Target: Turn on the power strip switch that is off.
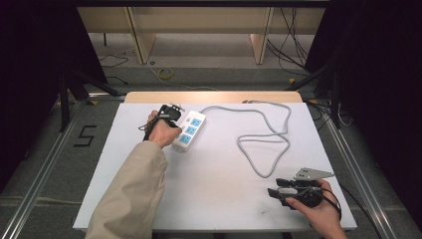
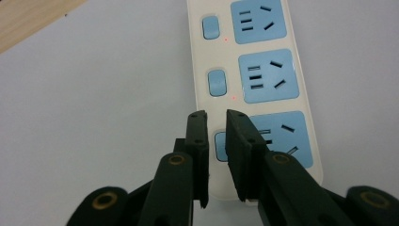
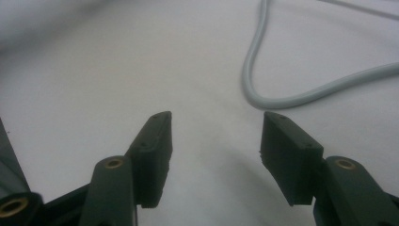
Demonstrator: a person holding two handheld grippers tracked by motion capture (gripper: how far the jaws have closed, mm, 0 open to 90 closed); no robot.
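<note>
A white power strip [image 1: 189,130] with three blue sockets and blue switches lies at the table's back left. Its grey cable [image 1: 263,139] loops across the right half. My left gripper [image 1: 178,118] hangs over the strip's left side. In the left gripper view the strip [image 2: 263,70] runs upward, and the left gripper [image 2: 216,115] is shut to a narrow slit with nothing in it, its tips over the nearest switch [image 2: 219,146]. Small red lights glow beside the other two switches. My right gripper [image 1: 273,186] stands open near the front right; the right gripper [image 3: 216,117] faces bare table, with the cable [image 3: 282,99] ahead.
The white table top [image 1: 214,189] has a wooden edge [image 1: 214,96] at the back. Beyond it are the floor, loose cables and wooden furniture legs. Dark curtains stand on both sides. A sleeved forearm [image 1: 132,194] crosses the table's front left.
</note>
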